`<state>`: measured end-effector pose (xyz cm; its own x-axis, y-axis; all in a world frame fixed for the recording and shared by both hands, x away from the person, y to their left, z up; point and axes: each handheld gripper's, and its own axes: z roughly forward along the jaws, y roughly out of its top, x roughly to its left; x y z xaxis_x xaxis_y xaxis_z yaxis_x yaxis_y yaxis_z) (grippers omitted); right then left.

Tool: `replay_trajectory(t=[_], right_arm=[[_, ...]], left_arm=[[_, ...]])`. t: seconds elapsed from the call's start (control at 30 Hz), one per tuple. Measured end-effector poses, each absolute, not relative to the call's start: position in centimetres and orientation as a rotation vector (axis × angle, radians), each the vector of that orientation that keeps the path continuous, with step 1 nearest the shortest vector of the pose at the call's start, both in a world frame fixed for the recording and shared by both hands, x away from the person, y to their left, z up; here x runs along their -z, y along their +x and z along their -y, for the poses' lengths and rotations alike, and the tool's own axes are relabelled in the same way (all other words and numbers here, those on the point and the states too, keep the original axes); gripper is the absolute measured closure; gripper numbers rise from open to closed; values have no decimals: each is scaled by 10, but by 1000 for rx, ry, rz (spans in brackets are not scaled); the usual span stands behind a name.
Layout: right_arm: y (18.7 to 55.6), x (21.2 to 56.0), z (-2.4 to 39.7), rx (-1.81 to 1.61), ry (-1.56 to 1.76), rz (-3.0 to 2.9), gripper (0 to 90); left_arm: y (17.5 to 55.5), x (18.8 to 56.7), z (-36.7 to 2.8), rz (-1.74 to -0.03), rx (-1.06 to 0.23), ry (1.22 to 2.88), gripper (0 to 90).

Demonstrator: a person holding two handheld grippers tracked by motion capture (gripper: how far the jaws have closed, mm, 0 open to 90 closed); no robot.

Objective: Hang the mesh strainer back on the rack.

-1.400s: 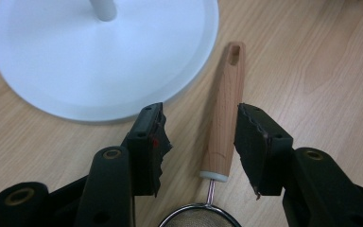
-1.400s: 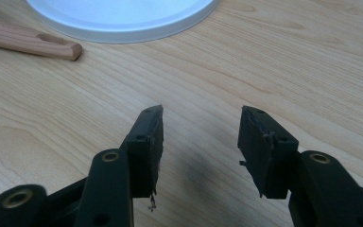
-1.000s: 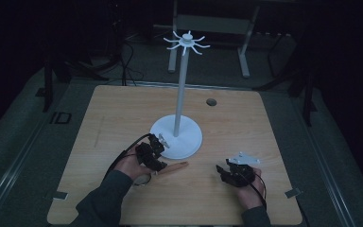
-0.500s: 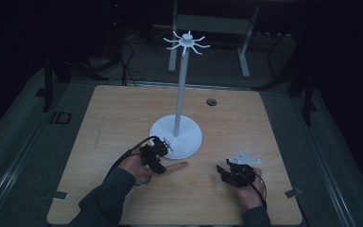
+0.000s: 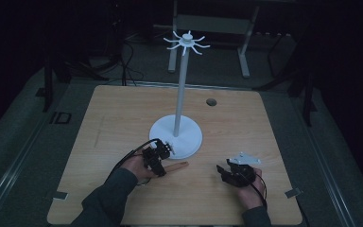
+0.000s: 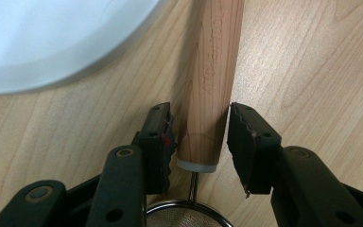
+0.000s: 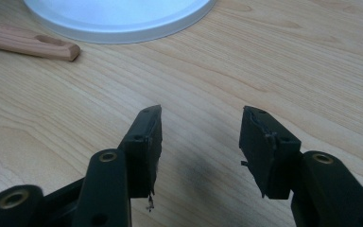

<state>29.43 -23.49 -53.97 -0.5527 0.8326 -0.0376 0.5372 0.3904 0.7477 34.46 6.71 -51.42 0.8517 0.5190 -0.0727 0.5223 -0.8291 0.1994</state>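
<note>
Now the left gripper (image 6: 196, 135) straddles the strainer's wooden handle (image 6: 210, 80), unclenched, near its ferrule: light, rigid, smooth; right gripper (image 7: 201, 142) gapes empty.

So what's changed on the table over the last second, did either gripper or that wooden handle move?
Hardly anything. The left gripper sits at much the same spot by the white stand base, its jaws either side of the wooden handle, with a small gap visible on each side. The handle has not visibly moved. The right gripper stays open over bare table, and the stand is unmoved.
</note>
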Motion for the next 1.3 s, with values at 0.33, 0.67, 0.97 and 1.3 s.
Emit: replay_trajectory(t=[0.33, 0.67, 0.97, 1.3], right_arm=[[294, 541, 234, -981, 1181, -2248, 492], [294, 542, 234, -983, 1180, -2248, 492], [294, 542, 235, -980, 1183, -2248, 492], [294, 543, 235, -983, 1186, -2239, 486]], left_arm=[[346, 521, -65, -794, 49, 2857, 652], [341, 520, -60, -746, 25, 2881, 689], [338, 509, -58, -741, -11, 2824, 691], [336, 500, -54, -749, -62, 2752, 691]])
